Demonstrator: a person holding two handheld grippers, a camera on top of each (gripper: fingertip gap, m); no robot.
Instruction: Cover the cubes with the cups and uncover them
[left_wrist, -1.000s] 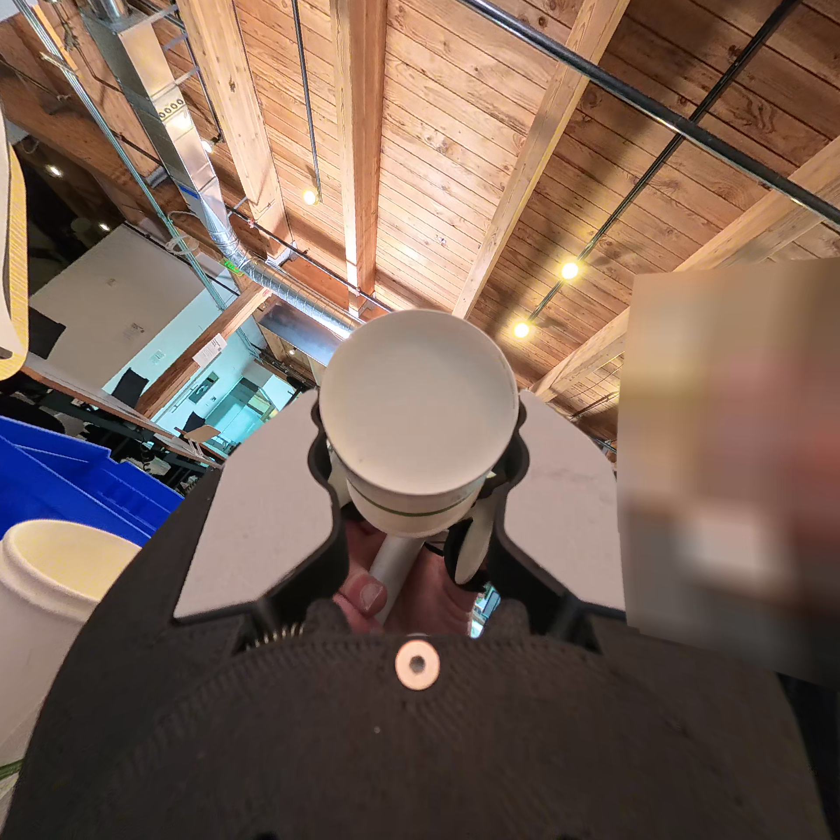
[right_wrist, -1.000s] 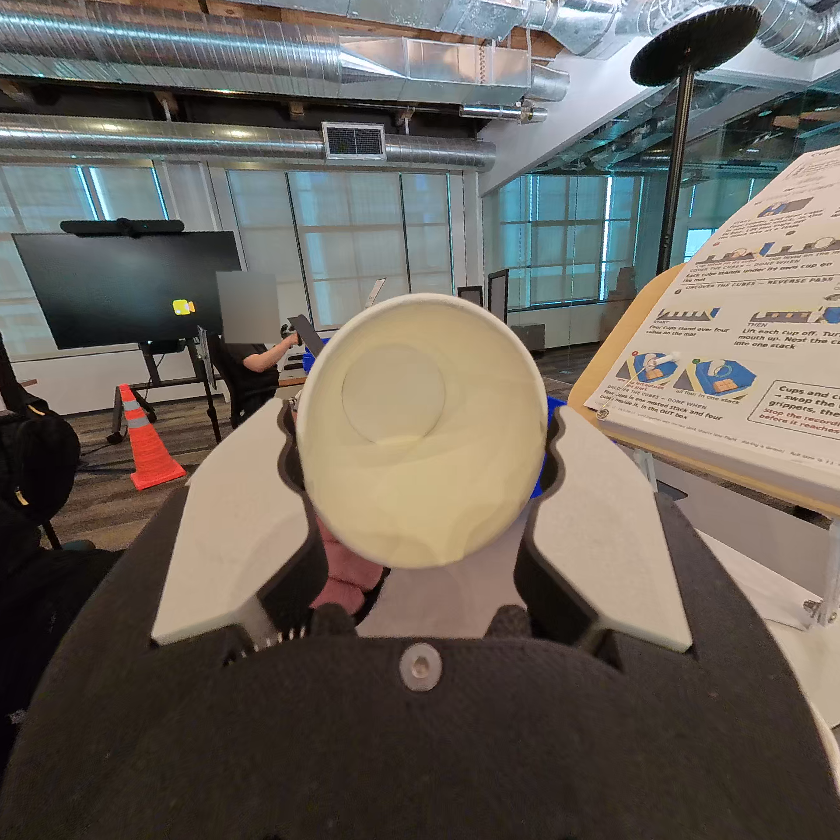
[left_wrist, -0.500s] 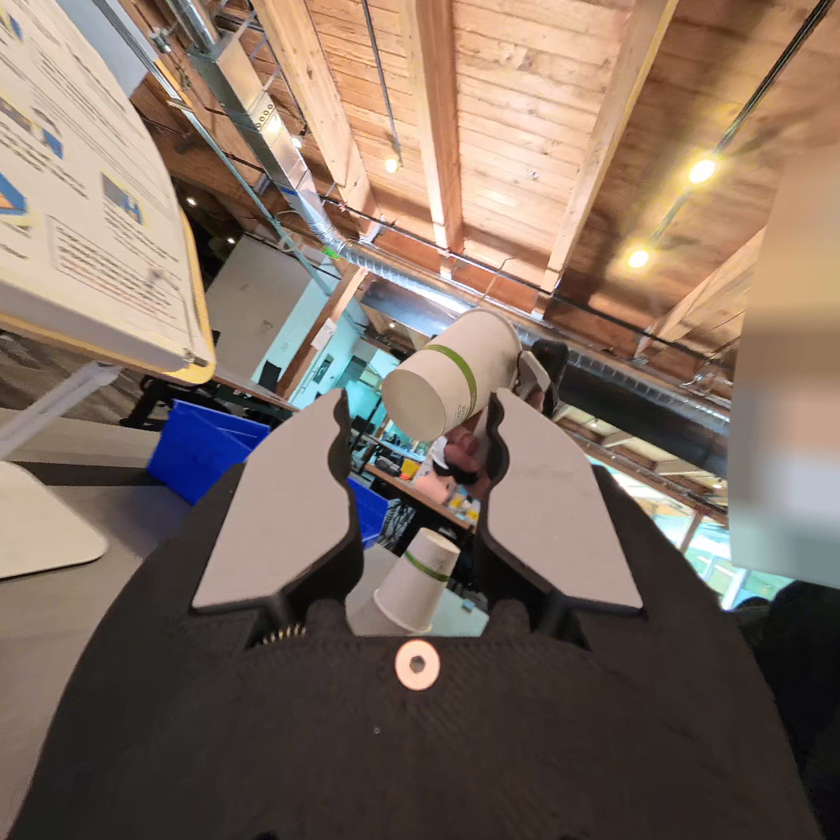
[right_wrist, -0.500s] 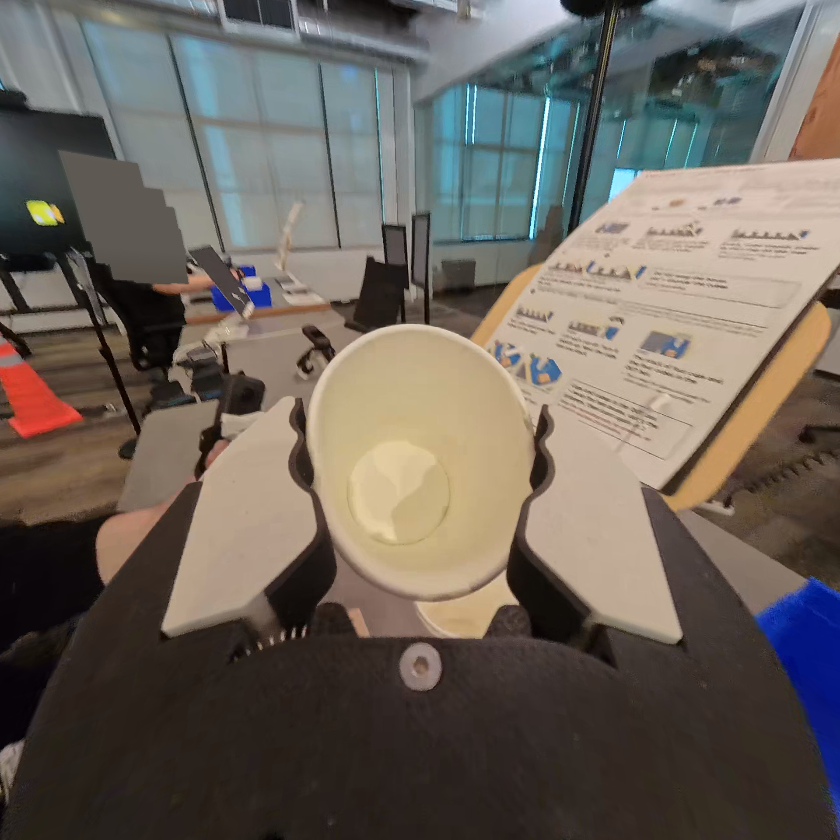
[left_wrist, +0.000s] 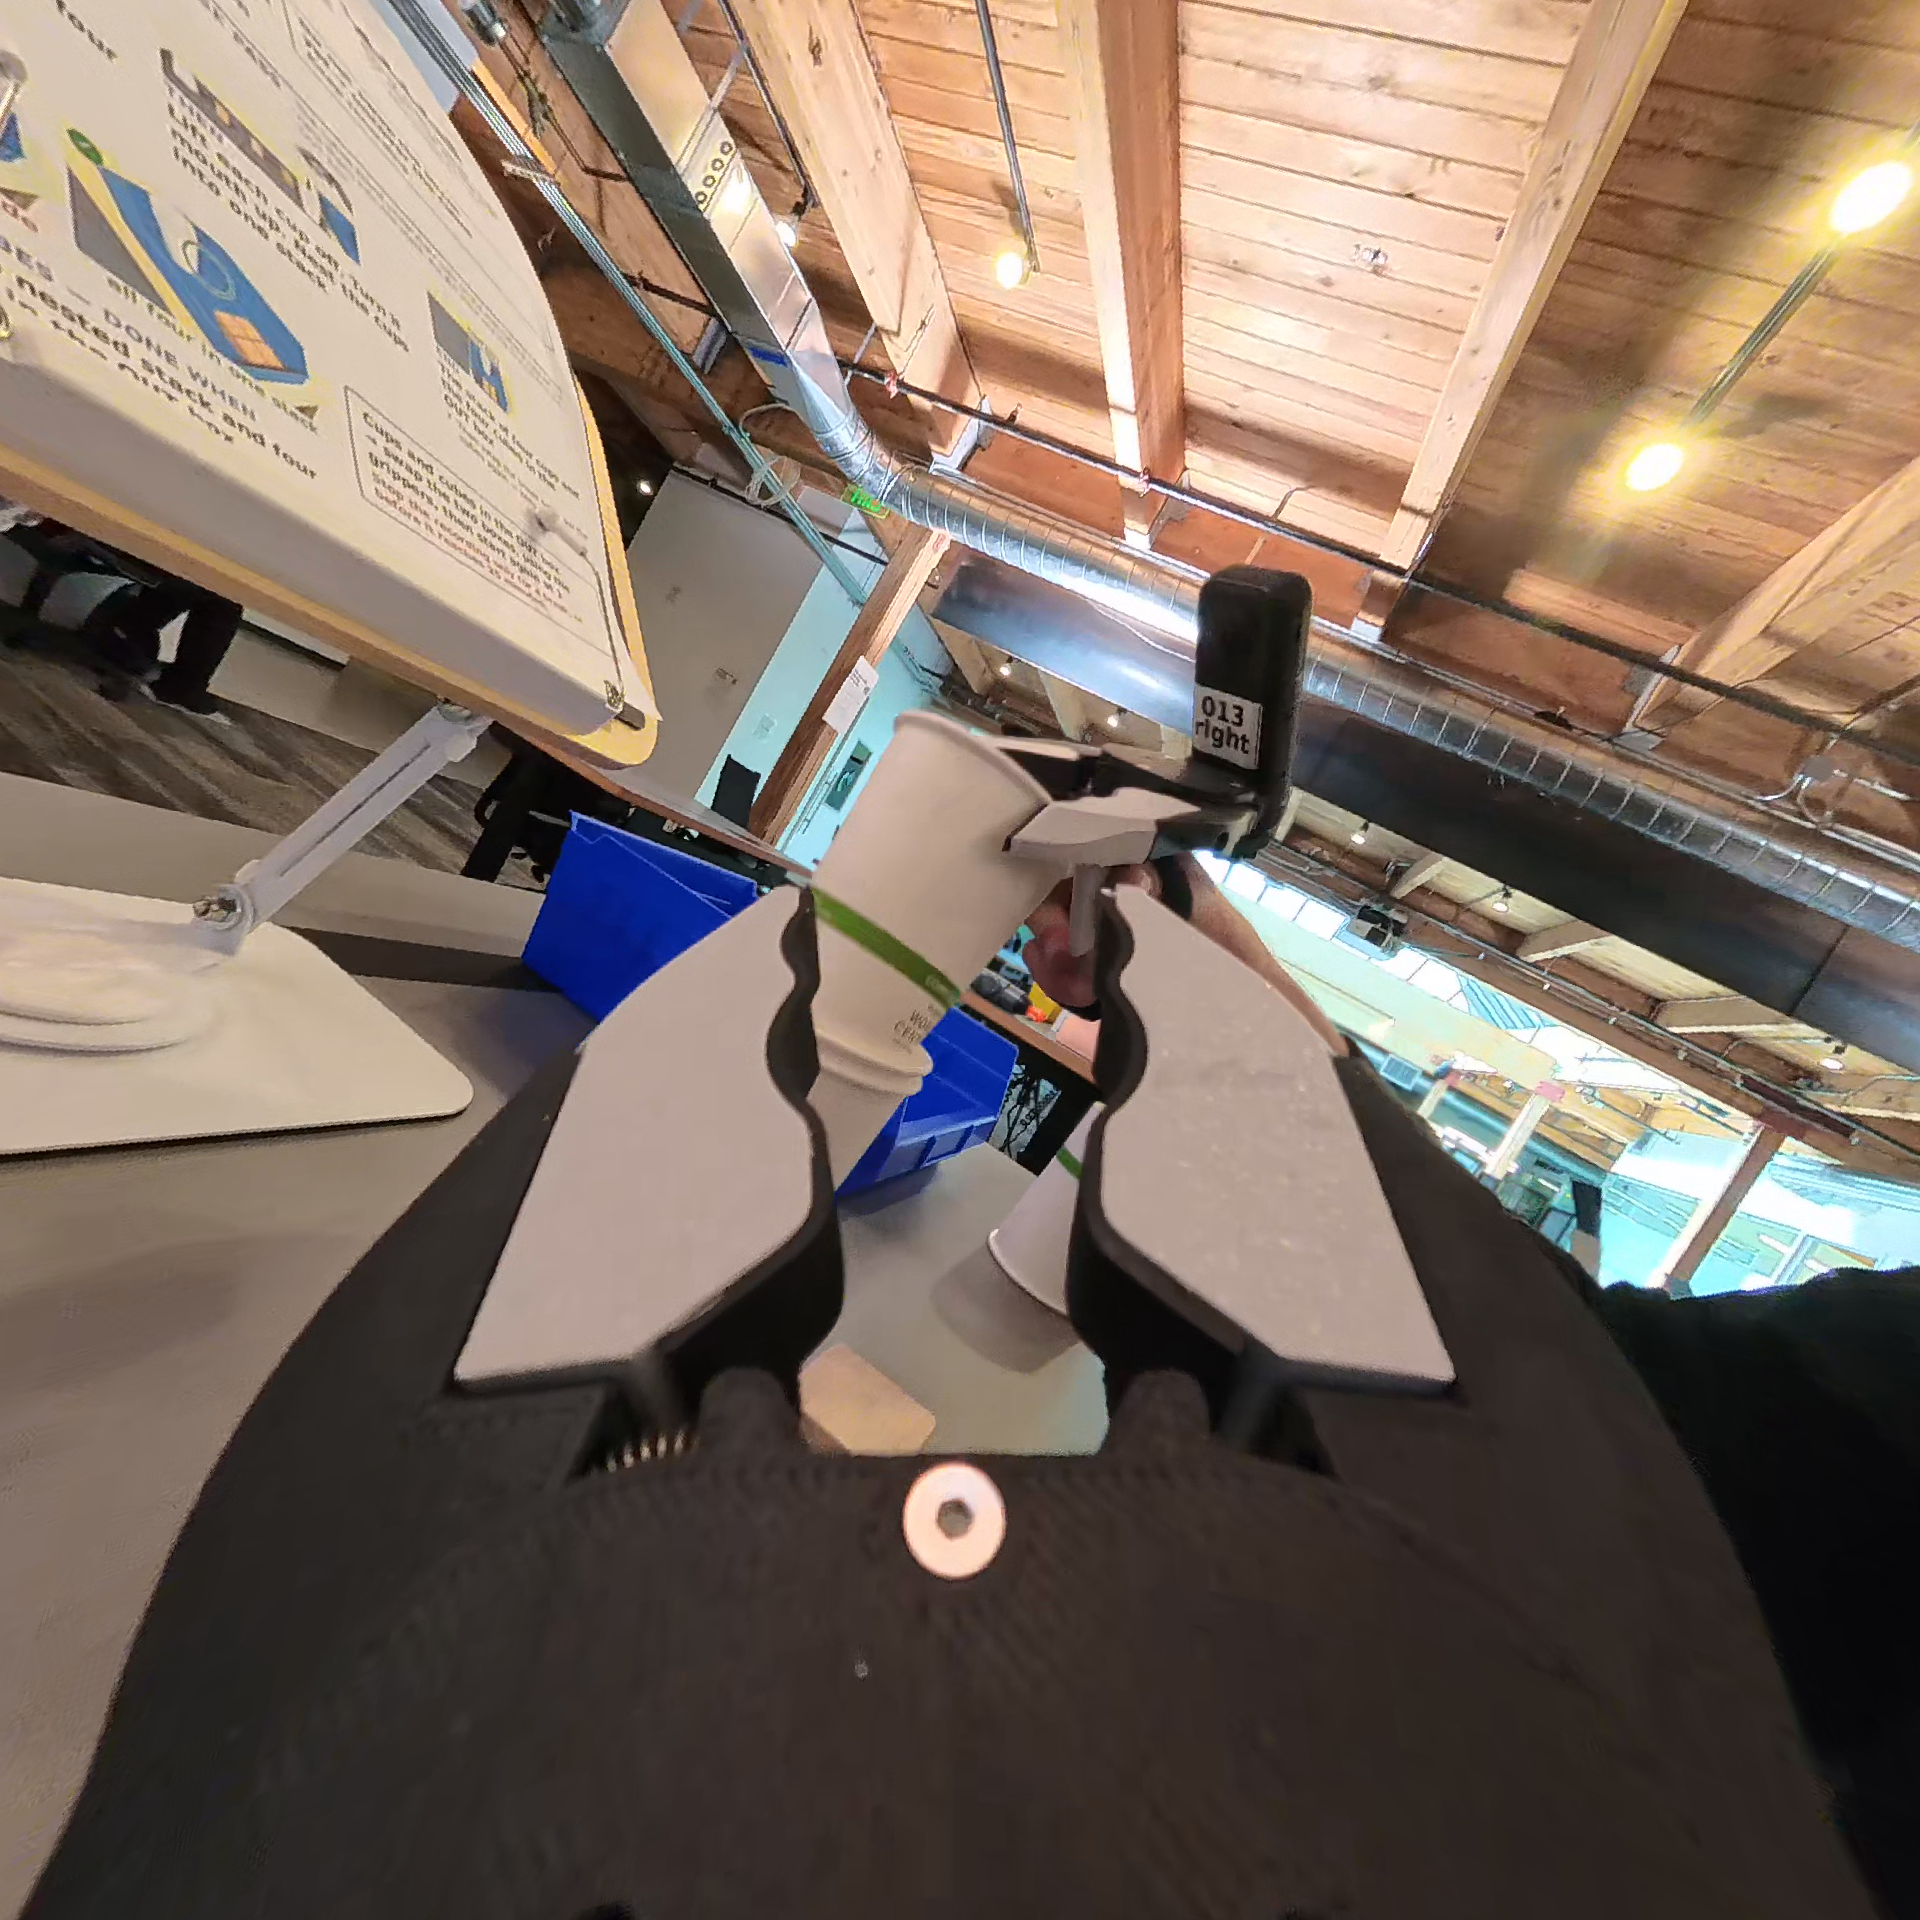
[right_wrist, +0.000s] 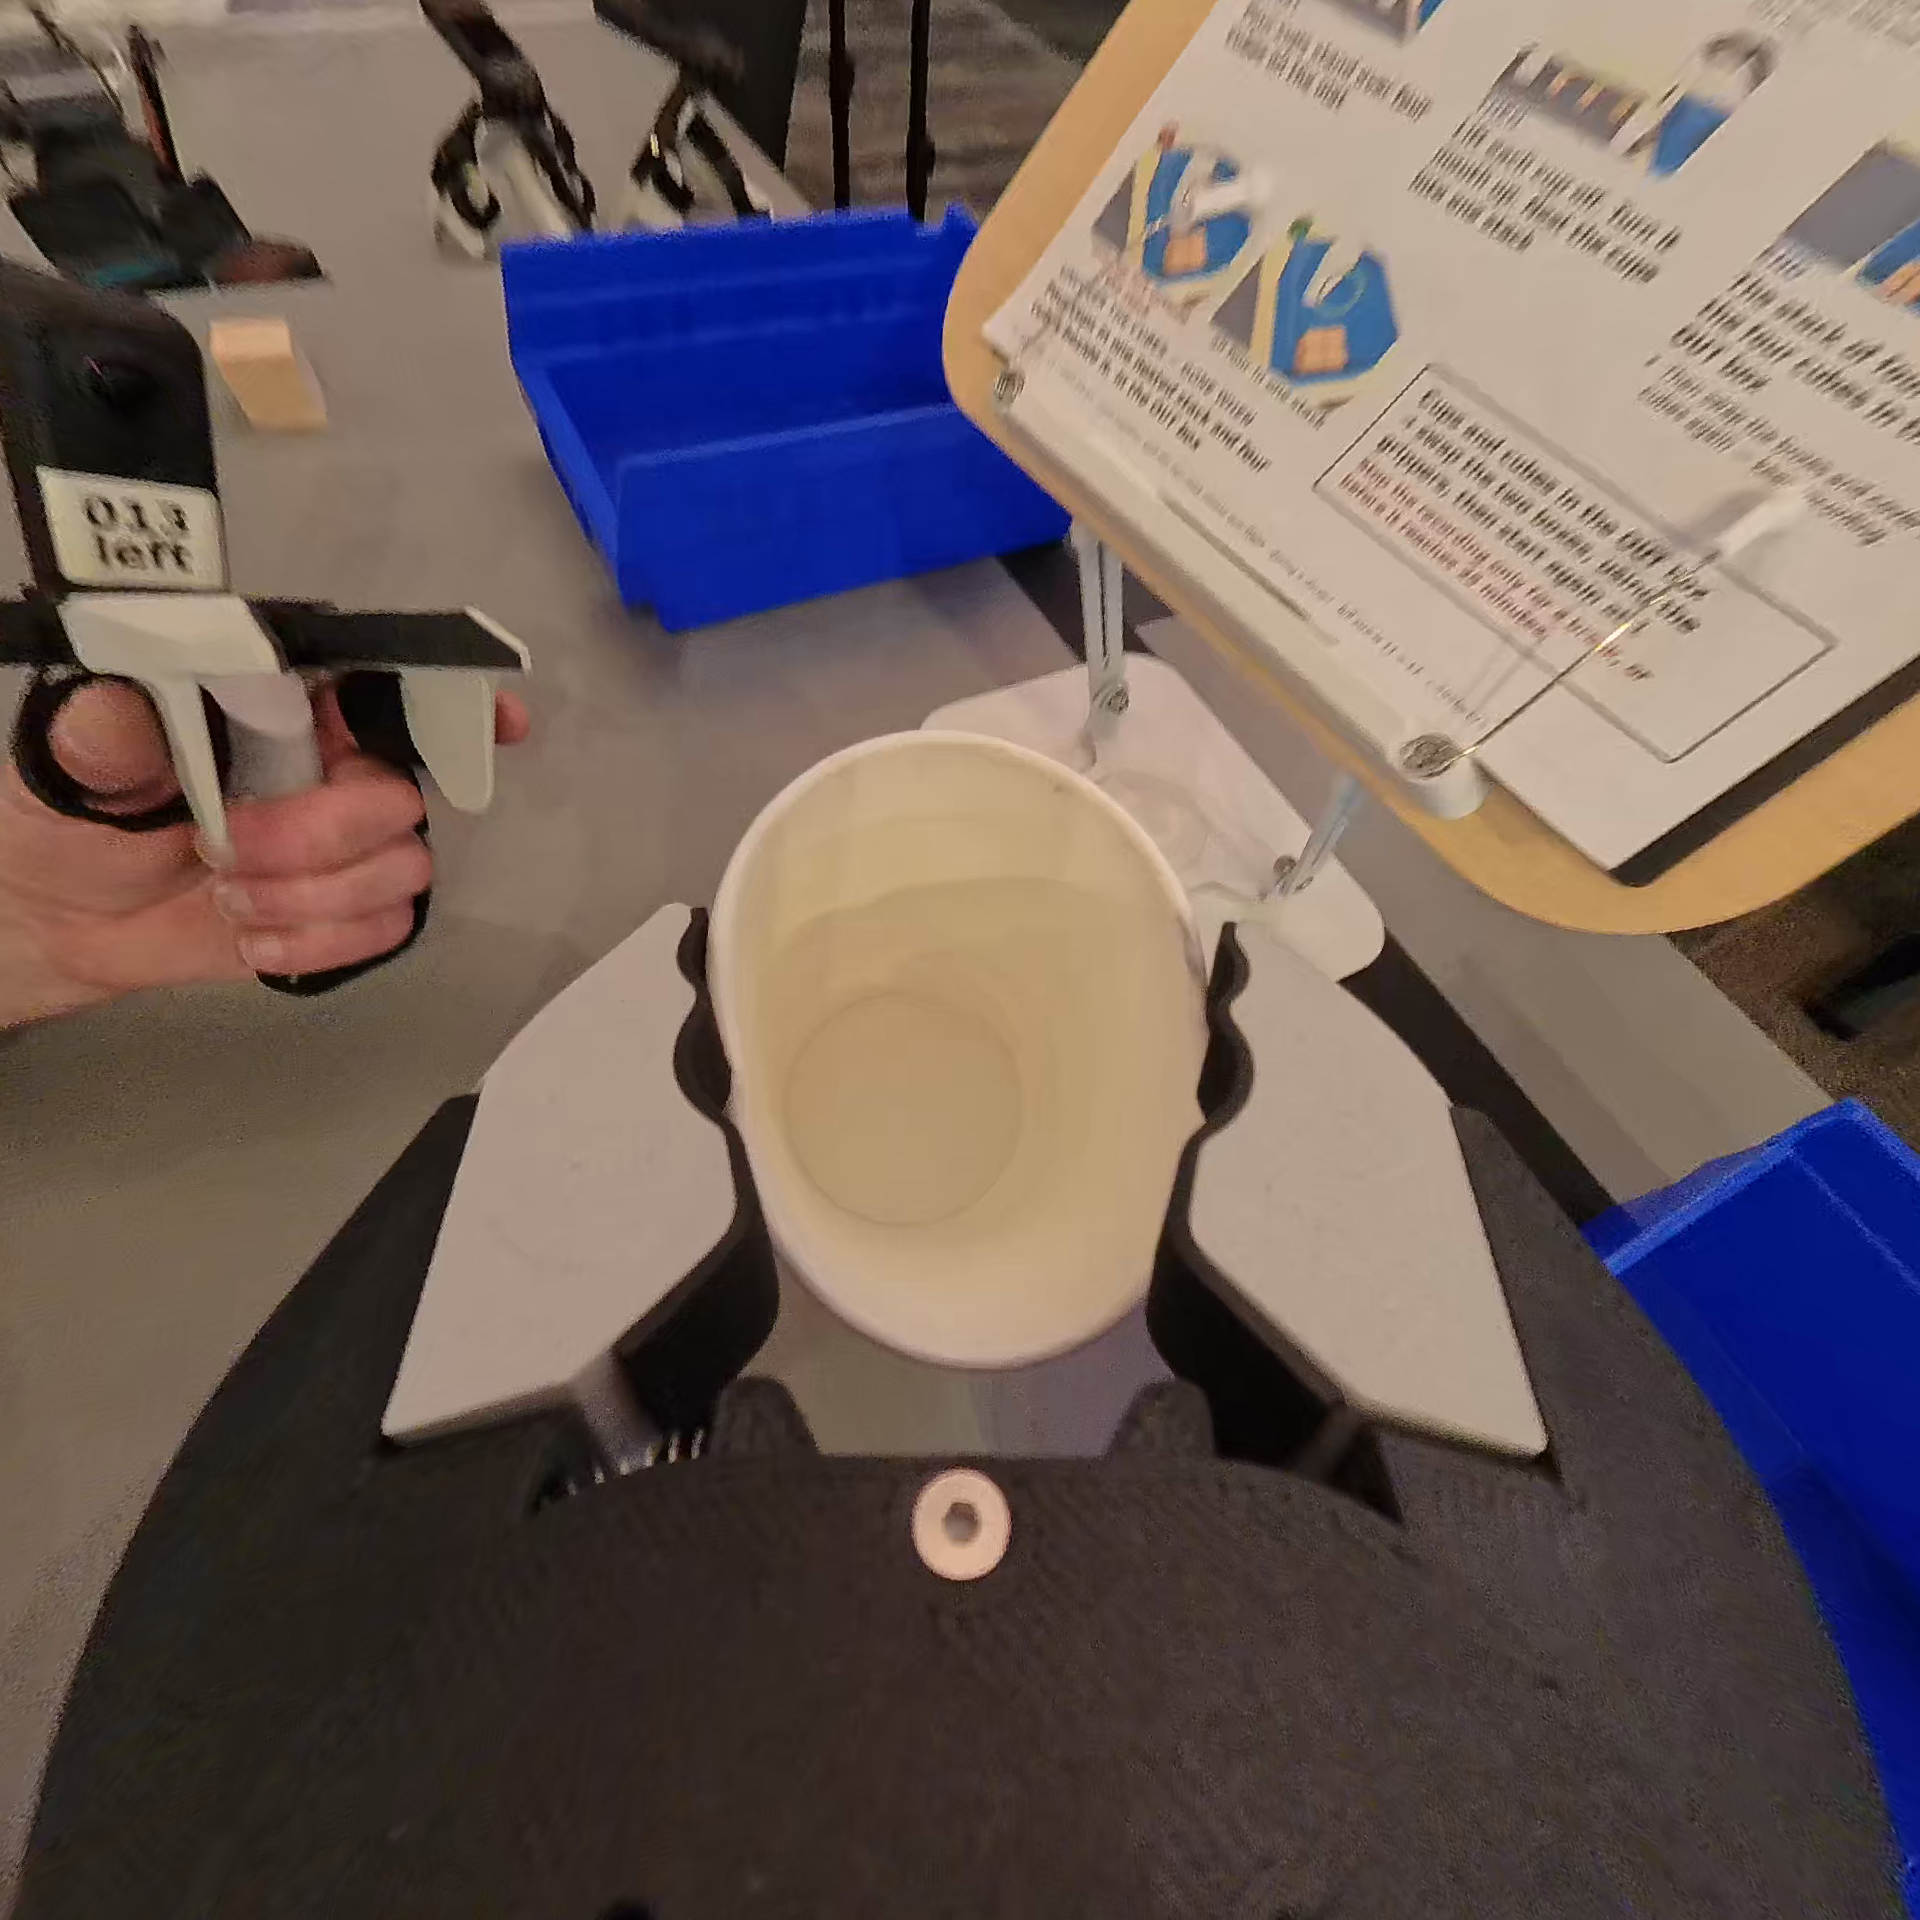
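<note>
My right gripper (right_wrist: 956, 940) is shut on a white paper cup (right_wrist: 961, 1049), mouth up, over the grey table (right_wrist: 260, 1195). The left wrist view shows this cup (left_wrist: 925, 831) with its green stripe in the right gripper (left_wrist: 1023, 800). Its base sits at the rim of a second white cup (left_wrist: 847, 1122) below it. My left gripper (left_wrist: 951, 914) is open and empty, nearer the camera than the cup. It shows at the left of the right wrist view (right_wrist: 488, 686). An upside-down cup (left_wrist: 1039, 1236) and a wooden cube (left_wrist: 862, 1397) are on the table. Another cube (right_wrist: 265, 369) lies farther off.
A blue bin (right_wrist: 769, 416) stands at the back of the table and another (right_wrist: 1766, 1299) at the right edge. An instruction board (right_wrist: 1507, 364) on a white stand (right_wrist: 1143, 748) leans over the back right. A hand (right_wrist: 208, 883) holds the left gripper.
My left gripper let go of the cup, which is now in my right gripper, and drew back. The right gripper tipped down from the room toward the table with the cup mouth up.
</note>
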